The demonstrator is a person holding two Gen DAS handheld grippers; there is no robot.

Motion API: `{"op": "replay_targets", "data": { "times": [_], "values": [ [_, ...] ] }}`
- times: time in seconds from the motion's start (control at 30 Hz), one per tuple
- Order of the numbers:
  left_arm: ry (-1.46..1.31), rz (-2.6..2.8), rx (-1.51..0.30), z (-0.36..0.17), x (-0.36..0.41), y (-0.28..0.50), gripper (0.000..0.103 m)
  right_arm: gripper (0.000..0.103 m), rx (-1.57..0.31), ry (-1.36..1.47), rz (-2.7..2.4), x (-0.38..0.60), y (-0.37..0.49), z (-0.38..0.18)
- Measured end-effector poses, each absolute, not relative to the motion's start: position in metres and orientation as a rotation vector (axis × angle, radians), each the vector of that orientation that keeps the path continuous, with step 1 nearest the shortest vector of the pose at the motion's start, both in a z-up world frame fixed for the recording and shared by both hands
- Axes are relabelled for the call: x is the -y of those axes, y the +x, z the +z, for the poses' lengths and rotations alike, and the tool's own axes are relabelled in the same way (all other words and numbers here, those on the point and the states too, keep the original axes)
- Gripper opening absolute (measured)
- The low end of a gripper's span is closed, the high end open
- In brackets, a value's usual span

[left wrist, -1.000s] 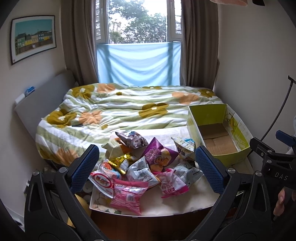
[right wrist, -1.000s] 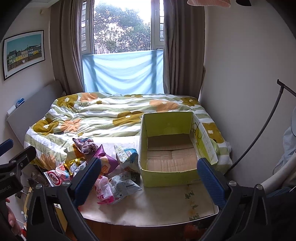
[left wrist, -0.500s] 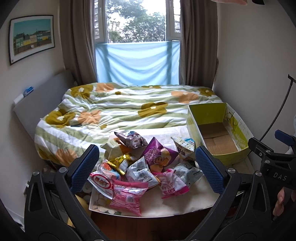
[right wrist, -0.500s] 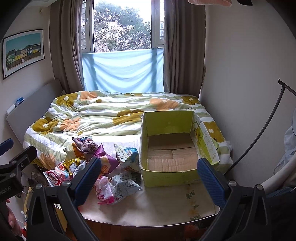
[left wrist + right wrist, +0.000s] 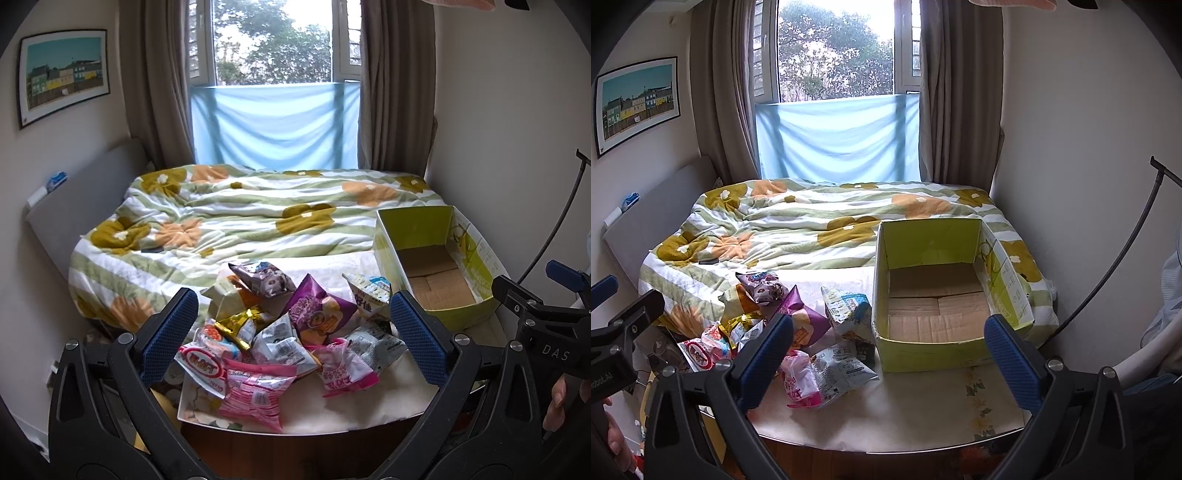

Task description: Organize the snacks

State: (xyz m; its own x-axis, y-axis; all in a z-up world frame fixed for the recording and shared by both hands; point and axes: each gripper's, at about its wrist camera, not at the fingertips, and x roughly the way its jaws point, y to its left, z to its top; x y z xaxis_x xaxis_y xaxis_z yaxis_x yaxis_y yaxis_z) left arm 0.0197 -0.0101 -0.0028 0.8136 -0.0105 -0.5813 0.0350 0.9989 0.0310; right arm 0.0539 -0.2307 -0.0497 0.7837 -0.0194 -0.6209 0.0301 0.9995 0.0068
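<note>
Both the left claw [image 5: 293,336] and right claw [image 5: 888,349] hang spread wide and empty above the worktop [image 5: 923,417], where light, crinkly, slippery snack bags [image 5: 280,332] lie heaped at nine o'clock of the empty box [image 5: 934,295], best pinched by a crimped edge.
</note>
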Motion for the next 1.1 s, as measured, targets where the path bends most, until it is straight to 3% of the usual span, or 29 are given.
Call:
{"op": "replay_targets", "data": {
  "times": [1.1],
  "values": [
    [0.028,0.018,-0.616,-0.004,0.003,0.033,0.102,0.103,-0.674,0.014,0.004,0.224,0.061,-0.052]
  ]
}}
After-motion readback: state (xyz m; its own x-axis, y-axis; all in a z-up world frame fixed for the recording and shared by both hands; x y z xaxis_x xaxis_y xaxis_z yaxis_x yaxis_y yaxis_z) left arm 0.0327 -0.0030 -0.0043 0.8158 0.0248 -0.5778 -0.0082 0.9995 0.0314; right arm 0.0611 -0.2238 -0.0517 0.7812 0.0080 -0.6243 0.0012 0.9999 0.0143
